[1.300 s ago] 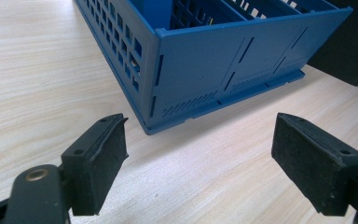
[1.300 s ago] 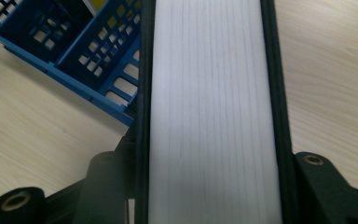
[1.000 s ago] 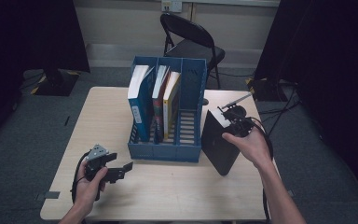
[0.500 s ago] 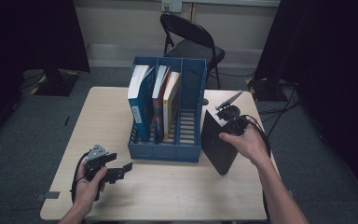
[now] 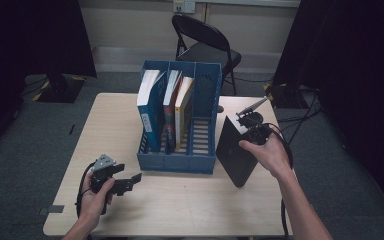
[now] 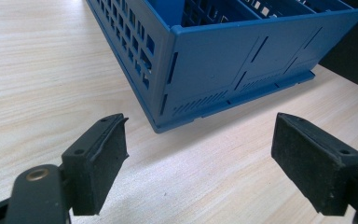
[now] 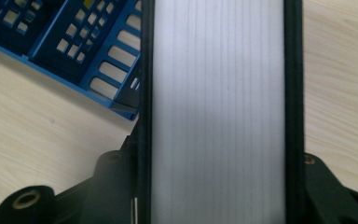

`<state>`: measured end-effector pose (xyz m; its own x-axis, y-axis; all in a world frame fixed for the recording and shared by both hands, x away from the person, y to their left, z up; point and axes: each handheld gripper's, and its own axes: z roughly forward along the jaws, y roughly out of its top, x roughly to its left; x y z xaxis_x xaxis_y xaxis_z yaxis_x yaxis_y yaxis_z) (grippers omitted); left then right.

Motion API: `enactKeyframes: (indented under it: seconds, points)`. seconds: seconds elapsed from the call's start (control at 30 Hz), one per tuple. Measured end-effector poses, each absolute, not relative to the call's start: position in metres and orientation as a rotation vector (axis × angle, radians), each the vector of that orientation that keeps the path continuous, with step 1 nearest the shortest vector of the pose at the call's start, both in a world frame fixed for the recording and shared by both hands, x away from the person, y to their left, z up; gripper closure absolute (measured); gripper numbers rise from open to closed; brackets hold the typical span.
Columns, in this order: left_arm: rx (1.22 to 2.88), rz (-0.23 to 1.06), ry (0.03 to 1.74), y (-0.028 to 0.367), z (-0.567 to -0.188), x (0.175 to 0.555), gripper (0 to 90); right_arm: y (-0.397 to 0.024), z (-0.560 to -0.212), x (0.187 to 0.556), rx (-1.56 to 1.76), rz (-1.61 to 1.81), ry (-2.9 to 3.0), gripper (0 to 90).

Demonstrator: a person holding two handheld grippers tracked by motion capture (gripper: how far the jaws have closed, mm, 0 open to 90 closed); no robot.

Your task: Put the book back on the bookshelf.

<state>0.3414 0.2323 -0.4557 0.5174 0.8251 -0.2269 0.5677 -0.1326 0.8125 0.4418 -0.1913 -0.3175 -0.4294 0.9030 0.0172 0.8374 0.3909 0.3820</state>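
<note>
A thick black book (image 5: 232,150) stands on end on the table, just right of the blue file rack (image 5: 180,162). My right gripper (image 5: 250,127) comes down on its top edge and is shut on it. In the right gripper view the white page edge of the black book (image 7: 219,112) runs between the jaws, which press on both black covers. The rack holds three upright books in its left slots; its right slot is empty. My left gripper (image 5: 132,181) stands open near the rack's front left corner (image 6: 168,121), holding nothing.
The wooden table (image 5: 115,125) has bare room left of the rack and along the front edge. A black folding chair (image 5: 205,45) stands behind the table. Cables trail on the floor to the right.
The right hand has wobbled slightly on top of the black book, which stays standing in place. The left hand has not moved.
</note>
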Motion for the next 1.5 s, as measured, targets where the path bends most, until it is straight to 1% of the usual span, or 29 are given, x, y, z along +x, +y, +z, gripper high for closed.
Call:
enactKeyframes:
  seconds: [0.57, 1.3, 1.5]
  points:
    - [1.82, 0.343, 1.159, 0.232, -0.455, 0.341, 17.8, -0.199, -0.294, 0.441, 1.568, 0.533, 2.408, 53.6]
    - [1.817, 0.347, 1.164, 0.232, -0.456, 0.341, 17.8, -0.193, -0.243, 0.427, 1.503, 0.574, 2.378, 53.6]
    - [1.82, 0.346, 1.167, 0.232, -0.456, 0.342, 17.8, -0.183, -0.229, 0.424, 1.464, 0.574, 2.385, 53.6]
